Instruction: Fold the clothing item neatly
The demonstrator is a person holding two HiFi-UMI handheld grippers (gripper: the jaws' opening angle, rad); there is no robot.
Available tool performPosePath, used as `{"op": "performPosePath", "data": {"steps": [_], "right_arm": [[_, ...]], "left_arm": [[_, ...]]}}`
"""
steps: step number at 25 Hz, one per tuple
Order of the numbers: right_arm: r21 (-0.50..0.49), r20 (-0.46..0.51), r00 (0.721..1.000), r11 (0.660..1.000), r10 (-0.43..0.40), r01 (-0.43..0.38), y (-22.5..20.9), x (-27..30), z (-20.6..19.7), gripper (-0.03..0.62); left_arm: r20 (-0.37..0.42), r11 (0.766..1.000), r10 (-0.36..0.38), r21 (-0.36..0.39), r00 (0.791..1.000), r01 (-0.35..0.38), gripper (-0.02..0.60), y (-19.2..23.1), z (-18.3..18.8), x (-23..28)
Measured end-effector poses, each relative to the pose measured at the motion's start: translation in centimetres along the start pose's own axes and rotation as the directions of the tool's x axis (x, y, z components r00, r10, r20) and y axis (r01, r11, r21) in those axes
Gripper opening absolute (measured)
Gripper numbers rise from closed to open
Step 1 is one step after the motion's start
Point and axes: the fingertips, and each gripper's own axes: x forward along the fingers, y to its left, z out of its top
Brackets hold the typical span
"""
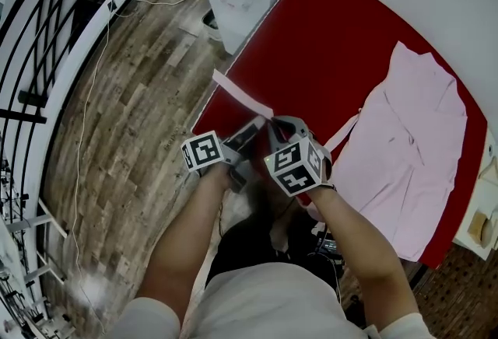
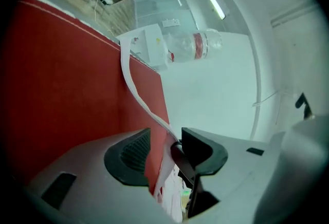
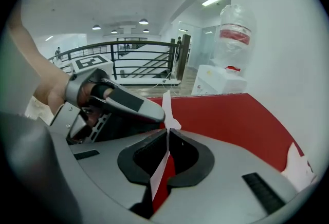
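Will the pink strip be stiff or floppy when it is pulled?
Probably floppy: the pink strip curves loosely beyond the right tool that pinches it. Likely light, being thin and flat. It could slide through the open left tool.

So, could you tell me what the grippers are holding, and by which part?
The right gripper is shut on the pink strap, partway along it. The left gripper is open, with the strap passing between its jaws.
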Motion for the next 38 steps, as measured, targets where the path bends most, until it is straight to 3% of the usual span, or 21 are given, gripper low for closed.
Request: {"op": "performPosePath", "data": {"steps": [3,9,11,13,15,16,18,19,20,21,22,23,25,26,27,28,29,30,32,36,38], "right_arm": [[-0.002,0.007,1.0,1.0,0.014,-0.014,0.3,-0.7,0.0,0.026],[-0.036,0.012,1.0,0.999,0.012,-0.011,0.9,-2.1,-0.7,0.025],[-0.048,0.013,1.0,0.999,0.009,-0.009,1.0,-2.5,-1.2,0.026],[-0.047,0.021,1.0,0.999,0.015,-0.014,1.1,-2.7,-1.6,0.026],[-0.024,0.037,0.999,0.999,0.039,-0.038,1.3,-3.1,-2.1,0.029],[-0.007,0.045,0.998,0.999,0.052,-0.052,1.3,-3.4,-2.4,0.031],[0.038,0.058,0.996,0.997,0.067,-0.07,0.8,-4.1,-3.2,0.076],[0.072,0.064,0.996,0.995,0.069,-0.073,0.3,-4.6,-3.6,0.088],[0.12,0.073,0.995,0.99,0.065,-0.074,-0.5,-5.1,-4.0,0.089],[0.181,0.083,0.995,0.981,0.054,-0.069,-1.5,-5.6,-4.6,0.089],[0.256,0.093,0.995,0.965,0.035,-0.058,-2.8,-6.1,-5.3,0.089],[0.345,0.1,0.995,0.938,0.009,-0.043,-4.3,-6.7,-6.2,0.089],[0.545,0.104,0.994,0.838,-0.034,-0.029,-6.7,-7.5,-8.6,0.089],[0.637,0.103,0.994,0.77,-0.035,-0.038,-7.1,-7.7,-9.8,0.089],[0.707,0.102,0.994,0.705,-0.025,-0.055,-7.1,-7.9,-10.9,0.089],[0.748,0.101,0.995,0.66,-0.011,-0.068,-6.9,-7.9,-11.8,0.089],[0.762,0.096,0.995,0.643,0.0,-0.074,-6.6,-7.8,-12.3,0.089],[0.756,0.089,0.996,0.651,0.006,-0.072,-6.3,-7.7,-12.5,0.089],[0.703,0.07,0.997,0.709,0.013,-0.058,-5.9,-7.2,-11.8,0.089],[0.486,-0.015,0.999,0.873,0.051,-0.037,-4.8,-4.8,-9.6,0.089],[0.385,-0.083,0.994,0.923,0.067,-0.03,-4.2,-3.3,-9.4,0.089]], "left_arm": [[0.028,0.999,0.012,-0.033,1.0,-0.011,0.169,0.5,0.7,0.9],[0.141,0.999,0.043,-0.008,0.989,-0.042,0.145,1.7,4.1,0.6],[0.155,0.997,0.037,0.055,0.987,-0.046,0.034,1.1,4.6,0.7],[0.138,0.985,0.035,0.16,0.99,-0.057,0.014,0.0,4.5,1.2],[0.112,0.953,0.058,0.291,0.992,-0.089,0.012,-1.1,4.0,1.6],[0.096,0.925,0.081,0.364,0.992,-0.11,0.011,-1.5,3.7,1.8],[0.056,0.847,0.129,0.513,0.99,-0.139,0.011,-2.6,2.7,2.4],[0.031,0.797,0.153,0.587,0.988,-0.142,0.011,-3.1,2.0,2.9],[-0.002,0.738,0.179,0.662,0.984,-0.133,0.011,-3.6,1.1,3.4],[-0.047,0.66,0.216,0.743,0.975,-0.11,0.011,-3.9,-0.1,4.0],[-0.102,0.555,0.269,0.829,0.958,-0.067,0.011,-4.1,-1.7,4.6],[-0.163,0.417,0.342,0.909,0.926,0.006,0.011,-4.0,-3.8,5.2],[-0.26,0.119,0.517,0.965,0.816,0.232,0.011,-2.7,-8.7,5.8],[-0.286,0.015,0.589,0.939,0.756,0.344,0.011,-1.8,-11.1,5.7],[-0.303,-0.047,0.636,0.903,0.71,0.427,0.011,-0.9,-13.0,5.4],[-0.315,-0.076,0.663,0.874,0.679,0.48,0.011,-0.1,-14.5,5.0],[-0.324,-0.086,0.676,0.857,0.662,0.508,0.011,0.4,-15.5,4.7],[-0.33,-0.087,0.683,0.849,0.652,0.521,0.011,0.8,-16.2,4.5],[-0.337,-0.083,0.693,0.841,0.638,0.534,0.011,1.4,-16.9,4.3],[-0.337,-0.078,0.701,0.84,0.628,0.537,0.011,1.7,-17.2,4.2],[-0.334,-0.082,0.703,0.839,0.628,0.538,0.011,1.7,-17.3,4.3]]}}
